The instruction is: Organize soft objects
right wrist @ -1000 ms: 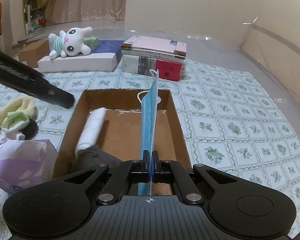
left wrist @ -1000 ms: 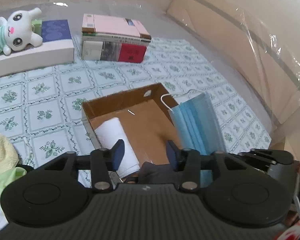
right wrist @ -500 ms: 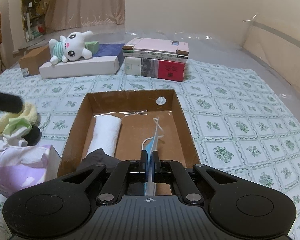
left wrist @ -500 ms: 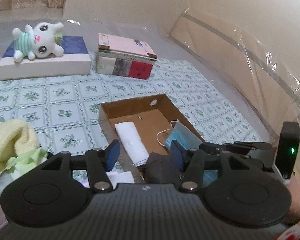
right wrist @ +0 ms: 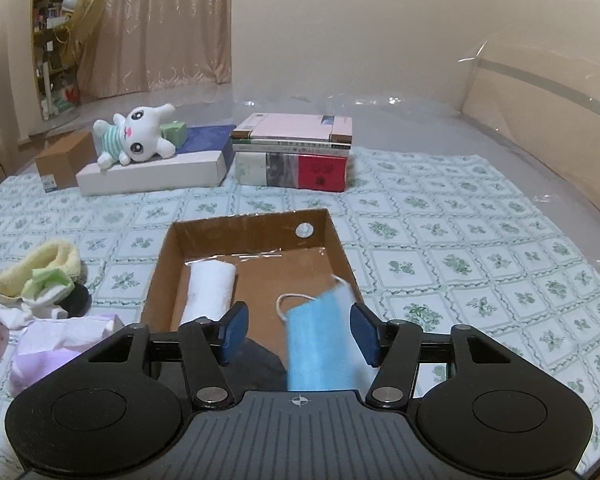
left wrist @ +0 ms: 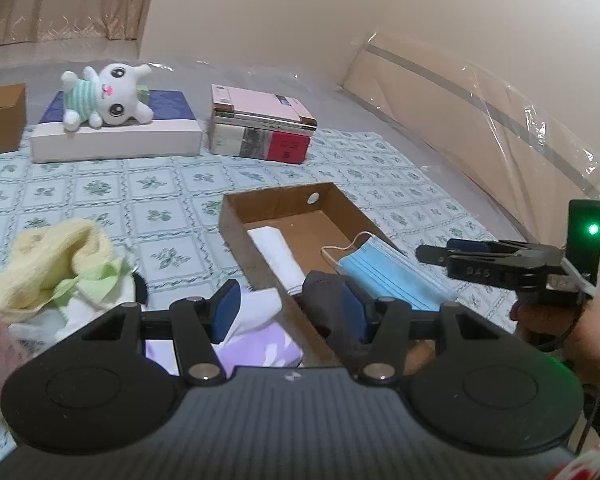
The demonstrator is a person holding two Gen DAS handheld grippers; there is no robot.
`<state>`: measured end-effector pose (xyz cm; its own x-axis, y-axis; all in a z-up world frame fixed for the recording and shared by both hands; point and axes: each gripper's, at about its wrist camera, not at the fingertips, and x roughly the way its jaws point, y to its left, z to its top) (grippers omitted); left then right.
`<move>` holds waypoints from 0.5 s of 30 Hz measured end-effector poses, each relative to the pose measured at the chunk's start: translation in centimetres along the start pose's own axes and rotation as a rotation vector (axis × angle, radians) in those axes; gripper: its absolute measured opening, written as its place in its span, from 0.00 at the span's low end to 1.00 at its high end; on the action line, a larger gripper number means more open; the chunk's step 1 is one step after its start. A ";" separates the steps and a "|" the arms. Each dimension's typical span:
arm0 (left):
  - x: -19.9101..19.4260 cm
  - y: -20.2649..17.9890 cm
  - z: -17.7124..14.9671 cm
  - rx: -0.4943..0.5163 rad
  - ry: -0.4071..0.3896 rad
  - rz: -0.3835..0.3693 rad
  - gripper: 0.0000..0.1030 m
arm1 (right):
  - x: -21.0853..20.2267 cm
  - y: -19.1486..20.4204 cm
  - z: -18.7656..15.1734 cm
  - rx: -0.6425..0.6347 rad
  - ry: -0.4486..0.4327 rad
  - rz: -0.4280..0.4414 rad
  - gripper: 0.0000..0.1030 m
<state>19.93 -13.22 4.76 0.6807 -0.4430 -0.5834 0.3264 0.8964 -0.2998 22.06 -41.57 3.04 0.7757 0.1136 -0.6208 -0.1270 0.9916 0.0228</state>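
Loose pile, far left: yellow cloth (right wrist: 48,268), green scrap and small white pieces, lying on the patterned sheet (right wrist: 440,248), not yet sorted.
Lilac pack (right wrist: 56,352): just beside the box's left wall, outside it.
Left gripper (left wrist: 290,306): jaws spread, nothing between the pads; hovering over the box's near-left corner.
Cardboard box (right wrist: 256,222): open top, low walls; white roll (right wrist: 210,292) along the left side, dark cloth (left wrist: 328,300) at the near end.
Face mask (right wrist: 320,344): inside the box at its right wall, upper edge leaning on the rim, ear loop on the floor.
Right gripper (right wrist: 300,334): jaws opening, mask between them but pads clear of it.
Progress: three items in, pile on the left remaining; judged about halfway.
Free room: bare box floor in the middle and at the far end; open sheet to the right; books (right wrist: 296,152) and plush toy (right wrist: 134,138) well apart at the back.
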 end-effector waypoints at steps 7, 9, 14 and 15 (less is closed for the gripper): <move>-4.2 0.4 -2.7 0.011 -0.038 0.043 0.52 | -4.6 1.8 -2.7 0.089 -0.035 0.032 0.56; -5.3 0.6 -3.6 0.014 -0.048 0.055 0.55 | -5.9 2.9 -3.9 0.117 -0.040 0.051 0.56; -8.0 1.6 -5.8 0.010 -0.067 0.099 0.63 | -8.3 6.5 -6.4 0.135 -0.043 0.101 0.57; -8.5 1.8 -6.2 0.009 -0.067 0.109 0.63 | -8.7 7.2 -6.9 0.139 -0.045 0.112 0.58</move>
<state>10.66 -7.87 4.49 0.7547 -0.3411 -0.5605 0.2537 0.9395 -0.2302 10.18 -35.84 3.21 0.7886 0.2237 -0.5728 -0.1301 0.9711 0.2001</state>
